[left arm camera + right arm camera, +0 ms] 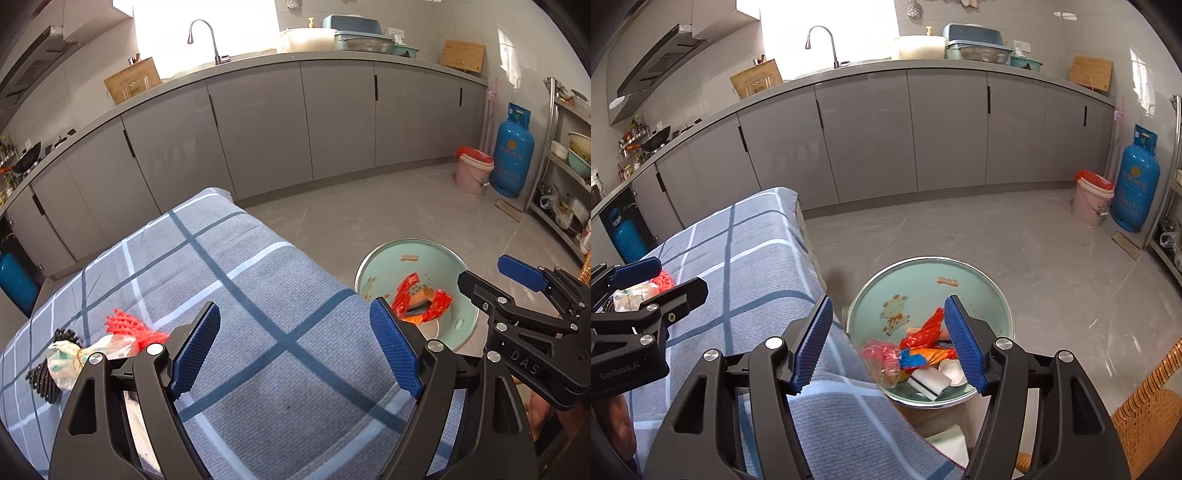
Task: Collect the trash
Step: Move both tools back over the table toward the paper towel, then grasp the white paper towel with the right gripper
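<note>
A mint-green basin (979, 291) stands beside the table's right edge and holds several scraps: red and orange wrappers (925, 330), pink film, a white sponge (929, 382). It also shows in the left wrist view (388, 264). On the blue checked cloth (258, 295) at the left lie a red net (127, 326), a crumpled white wrapper (64, 363) and a black mesh piece (40, 380). My left gripper (295, 349) is open and empty above the cloth. My right gripper (888, 345) is open and empty above the basin's near rim.
Grey kitchen cabinets (258, 122) run along the back wall. A blue gas cylinder (513, 155) and a pink bucket (472, 171) stand at the far right, next to a metal shelf (569, 166). A wicker chair (1145, 417) is at the right.
</note>
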`<control>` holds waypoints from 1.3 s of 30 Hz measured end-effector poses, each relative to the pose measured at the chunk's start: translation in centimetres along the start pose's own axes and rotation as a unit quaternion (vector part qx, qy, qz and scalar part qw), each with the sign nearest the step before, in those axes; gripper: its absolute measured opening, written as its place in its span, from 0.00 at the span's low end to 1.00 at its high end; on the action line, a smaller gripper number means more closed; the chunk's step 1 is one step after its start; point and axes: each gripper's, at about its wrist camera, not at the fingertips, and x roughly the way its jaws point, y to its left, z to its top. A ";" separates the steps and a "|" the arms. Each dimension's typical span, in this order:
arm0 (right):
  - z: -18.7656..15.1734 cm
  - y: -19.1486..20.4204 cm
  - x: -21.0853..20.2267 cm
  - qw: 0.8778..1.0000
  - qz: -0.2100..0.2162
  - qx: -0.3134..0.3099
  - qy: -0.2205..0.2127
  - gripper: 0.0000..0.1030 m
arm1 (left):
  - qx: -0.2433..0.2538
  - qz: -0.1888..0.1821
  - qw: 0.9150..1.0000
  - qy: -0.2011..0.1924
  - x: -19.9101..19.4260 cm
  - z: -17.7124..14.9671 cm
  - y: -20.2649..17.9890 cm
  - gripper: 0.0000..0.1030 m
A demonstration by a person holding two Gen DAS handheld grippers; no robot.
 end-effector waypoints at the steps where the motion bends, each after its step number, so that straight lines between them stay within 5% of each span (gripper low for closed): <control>1: -0.1 0.3 -0.1 1.000 0.001 -0.002 0.000 0.62 | -0.003 0.001 1.000 0.000 -0.2 -0.2 0.3 0.80; 39: -2.6 13.6 -1.0 0.990 0.088 -0.111 0.026 0.67 | -0.058 0.076 0.995 0.029 -5.4 -8.9 12.1 0.81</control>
